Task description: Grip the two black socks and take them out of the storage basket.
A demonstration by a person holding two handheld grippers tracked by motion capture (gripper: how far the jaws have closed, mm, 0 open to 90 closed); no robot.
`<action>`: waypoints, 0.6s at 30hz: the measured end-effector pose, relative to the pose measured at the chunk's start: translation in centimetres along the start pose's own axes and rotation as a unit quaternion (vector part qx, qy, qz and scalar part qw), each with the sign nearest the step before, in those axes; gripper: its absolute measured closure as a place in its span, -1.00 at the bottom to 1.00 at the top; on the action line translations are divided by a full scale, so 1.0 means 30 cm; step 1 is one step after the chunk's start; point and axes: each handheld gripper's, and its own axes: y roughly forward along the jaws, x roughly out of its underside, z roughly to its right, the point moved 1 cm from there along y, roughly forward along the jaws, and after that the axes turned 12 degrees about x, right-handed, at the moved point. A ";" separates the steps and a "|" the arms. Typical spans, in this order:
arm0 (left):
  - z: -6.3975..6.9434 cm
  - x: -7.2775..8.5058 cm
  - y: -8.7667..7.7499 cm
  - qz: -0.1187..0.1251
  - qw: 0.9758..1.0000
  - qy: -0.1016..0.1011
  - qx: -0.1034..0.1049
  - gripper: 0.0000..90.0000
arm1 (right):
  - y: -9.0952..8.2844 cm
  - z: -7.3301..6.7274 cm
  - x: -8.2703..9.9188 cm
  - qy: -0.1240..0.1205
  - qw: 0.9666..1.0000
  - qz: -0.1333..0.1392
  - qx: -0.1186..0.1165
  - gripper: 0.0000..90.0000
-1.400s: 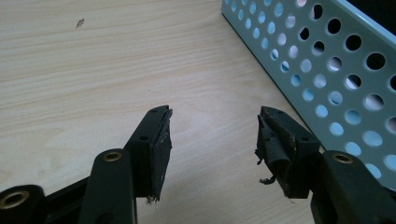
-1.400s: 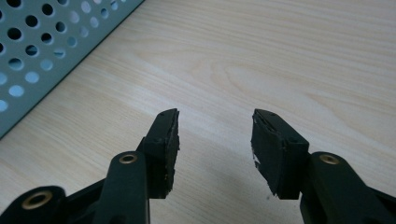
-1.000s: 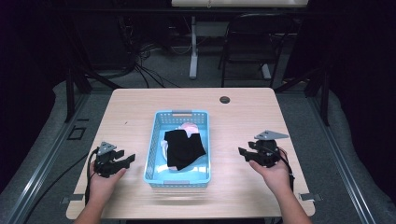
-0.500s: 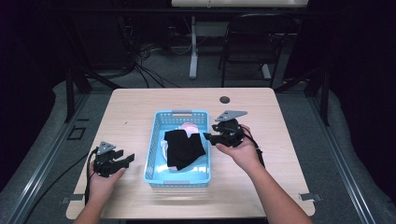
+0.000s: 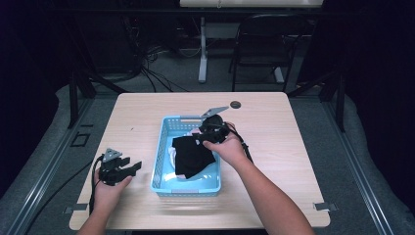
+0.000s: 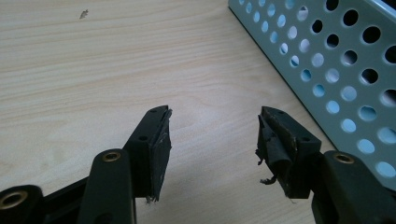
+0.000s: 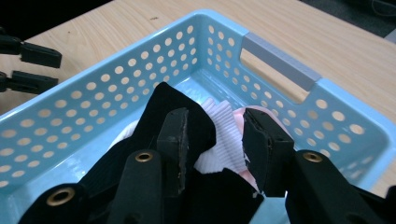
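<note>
Inside blue basket, crumpled black cloth overlies white.

Right gripper over black garment in blue basket, left gripper on table

Landmark: wooden table, pale top, bare to either side of its middle.
Far edge of table: small dark round disc lying on the top, right of centre.
Beyond table, right: black chair on the grey floor.
Beyond table, centre: white stand leg, upright.
Beyond table, left: black cables tangled on the floor.
Near right corner of table: grey bracket at the edge.
</note>
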 end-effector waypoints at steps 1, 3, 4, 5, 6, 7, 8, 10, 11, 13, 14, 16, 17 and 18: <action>-0.001 -0.001 -0.001 0.000 1.000 0.000 0.001 -0.02 | 0.012 -0.003 -0.004 -0.003 1.000 -0.006 0.000 0.33; -0.002 -0.001 -0.002 0.001 1.000 0.000 0.000 -0.02 | 0.023 -0.007 -0.008 -0.008 1.000 -0.010 -0.002 0.32; -0.003 -0.002 -0.004 -0.001 1.000 -0.001 -0.001 -0.02 | 0.037 -0.016 -0.012 -0.011 1.000 -0.013 -0.003 0.31; -0.003 -0.003 -0.005 -0.003 1.000 -0.001 0.001 -0.02 | 0.045 -0.022 -0.016 -0.015 1.000 -0.017 -0.002 0.31; -0.004 -0.003 -0.005 -0.002 1.000 0.000 0.000 -0.02 | 0.052 -0.028 -0.018 -0.017 1.000 -0.020 -0.002 0.31; -0.004 -0.003 -0.005 -0.003 1.000 0.000 0.001 -0.02 | 0.066 -0.038 -0.021 -0.025 0.999 -0.030 0.002 0.31; -0.004 -0.002 -0.005 -0.004 1.000 0.001 0.001 -0.02 | 0.074 -0.042 -0.020 -0.024 0.999 -0.031 0.003 0.31; -0.003 -0.002 -0.004 -0.002 1.000 0.001 0.001 -0.02 | 0.087 -0.045 -0.017 -0.029 0.999 -0.040 0.003 0.31; -0.003 -0.002 -0.004 -0.002 1.000 0.001 0.001 -0.02 | 0.087 -0.045 -0.017 -0.029 0.999 -0.040 0.003 0.31; -0.003 -0.002 -0.003 0.002 1.000 0.001 0.001 -0.02 | 0.096 -0.048 -0.014 -0.024 0.999 -0.043 -0.001 0.34; -0.003 -0.003 -0.003 0.003 1.000 0.002 0.001 -0.02 | 0.101 -0.052 -0.013 -0.031 0.998 -0.047 -0.002 0.39; -0.004 -0.004 -0.005 -0.001 1.000 0.001 0.001 -0.02 | 0.107 -0.058 -0.012 -0.038 0.998 -0.053 -0.001 0.49; -0.004 -0.004 -0.003 0.002 1.000 0.000 0.001 -0.02 | 0.107 -0.058 -0.012 -0.038 0.998 -0.053 -0.001 0.49; -0.004 -0.003 -0.002 0.004 1.000 0.000 0.000 -0.02 | 0.109 -0.063 -0.010 -0.040 0.998 -0.054 0.000 0.62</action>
